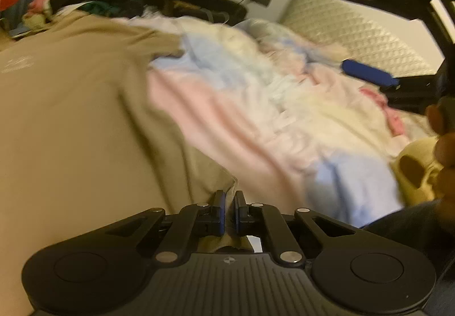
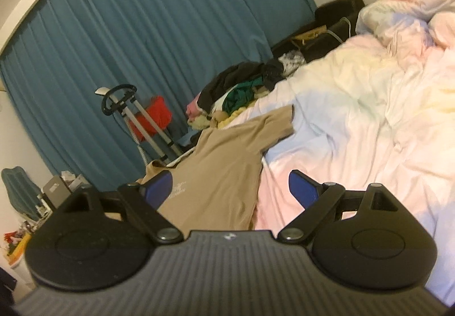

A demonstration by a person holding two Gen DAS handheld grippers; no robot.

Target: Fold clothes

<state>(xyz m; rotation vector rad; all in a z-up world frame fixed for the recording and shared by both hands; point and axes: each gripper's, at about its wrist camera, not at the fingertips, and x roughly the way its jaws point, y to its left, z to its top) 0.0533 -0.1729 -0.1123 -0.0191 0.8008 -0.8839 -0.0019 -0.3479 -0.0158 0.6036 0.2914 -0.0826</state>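
Here your left tool (image 1: 229, 209) has its blue pads pressed together on the hem of the tan T-shirt (image 1: 71, 105), a fold of tan cloth bunched between the fingers and showing behind them. The shirt lies spread on the bed, on top of the pastel duvet (image 1: 256, 105) (pink, pale blue, cream and white patches), with one short sleeve reaching out over the blue patch. From the right wrist view you can see the same tan T-shirt (image 2: 224, 171) lying flat near the bed's edge, its small white chest print facing up; the print is a little emblem with a line of lettering under it, too blurred to read. Your right tool (image 2: 231, 188) hangs above the shirt with its blue pads spread wide and nothing between them. In the left wrist view that right tool (image 1: 369, 72) shows well off to the side, over the duvet, with your hand (image 1: 443, 145) on its grip. Beyond the shirt sits a heap of clothes (image 2: 241, 88), black, green, pink and yellow pieces piled together at the bed's far edge. A teal curtain (image 2: 148, 40) covers the wall behind, and a garment steamer stand (image 2: 125, 105) with something red beside it stands before the curtain. A quilted headboard (image 1: 341, 28) rises beyond the duvet.
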